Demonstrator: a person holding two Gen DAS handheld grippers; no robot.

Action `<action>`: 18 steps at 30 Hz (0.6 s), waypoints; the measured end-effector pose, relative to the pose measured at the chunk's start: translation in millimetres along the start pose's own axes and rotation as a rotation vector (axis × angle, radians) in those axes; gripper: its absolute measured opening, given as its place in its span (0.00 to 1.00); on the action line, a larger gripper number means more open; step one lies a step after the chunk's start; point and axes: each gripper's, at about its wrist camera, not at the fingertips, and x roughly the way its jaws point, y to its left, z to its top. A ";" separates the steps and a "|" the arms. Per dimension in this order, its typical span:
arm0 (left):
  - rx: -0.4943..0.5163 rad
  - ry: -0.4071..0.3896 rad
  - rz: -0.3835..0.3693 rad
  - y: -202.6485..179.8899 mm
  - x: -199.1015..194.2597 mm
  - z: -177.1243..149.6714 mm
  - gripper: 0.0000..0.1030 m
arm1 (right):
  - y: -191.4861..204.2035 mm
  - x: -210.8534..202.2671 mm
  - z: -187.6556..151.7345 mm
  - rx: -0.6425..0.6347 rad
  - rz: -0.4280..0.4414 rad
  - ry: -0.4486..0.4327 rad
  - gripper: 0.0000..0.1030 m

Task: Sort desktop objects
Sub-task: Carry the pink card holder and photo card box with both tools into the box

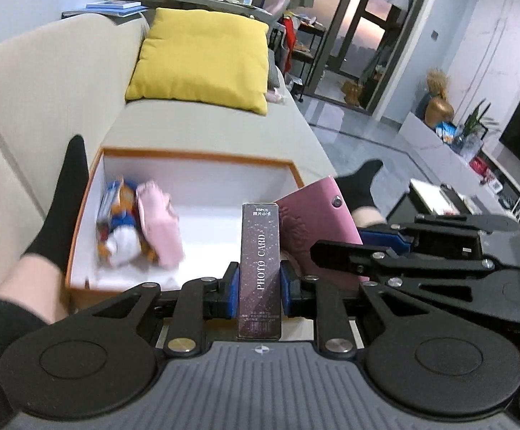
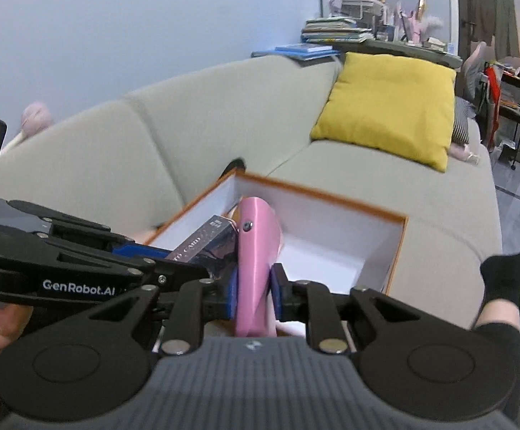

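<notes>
The left gripper (image 1: 260, 285) is clamped on a dark photo card box (image 1: 260, 268), held upright over the near edge of the orange-rimmed box (image 1: 195, 156). The right gripper (image 2: 254, 286) is clamped on a pink wallet (image 2: 256, 261), also at the near edge; the wallet and the card box stand just beside each other, possibly touching.

Risks:
- Collision: both grippers crowd the same corner. Releasing together could knock one item against the other or against the opposite gripper's linkage.
- Tipping: the tall card box, released upright, would likely topple.
- Missed drop: a release at the near wall could land an item outside.

Surroundings: a plush toy (image 1: 120, 229) and pink cloth (image 1: 161, 225) fill the box's left side. The box sits on a sofa (image 2: 152, 143) between two socked feet (image 1: 64, 200); a yellow cushion (image 1: 202, 57) lies well behind.
</notes>
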 end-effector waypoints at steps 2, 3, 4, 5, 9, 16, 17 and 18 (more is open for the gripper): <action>-0.021 0.005 -0.004 5.9 11.4 17.2 0.24 | -5.6 11.4 11.9 0.011 -0.009 -0.004 0.19; -0.026 0.009 -0.003 9.0 16.4 21.1 0.25 | -9.4 19.2 17.6 0.023 -0.013 -0.002 0.19; -0.039 0.016 -0.004 12.3 22.9 27.2 0.24 | -13.6 27.6 22.9 0.038 -0.016 0.004 0.19; -0.051 0.030 -0.005 16.1 31.7 33.7 0.24 | -16.6 34.3 26.0 0.044 -0.019 0.012 0.19; -0.091 0.080 -0.012 35.0 65.1 52.2 0.25 | -34.2 71.0 39.5 0.093 -0.025 0.069 0.19; -0.237 0.161 -0.036 78.4 122.9 65.9 0.25 | -71.9 131.7 38.2 0.224 -0.006 0.209 0.19; -0.248 0.172 -0.029 81.1 131.8 66.5 0.25 | -75.6 139.8 36.5 0.233 -0.008 0.223 0.19; -0.256 0.182 -0.025 83.0 139.4 66.6 0.25 | -79.4 147.3 35.8 0.243 -0.010 0.235 0.19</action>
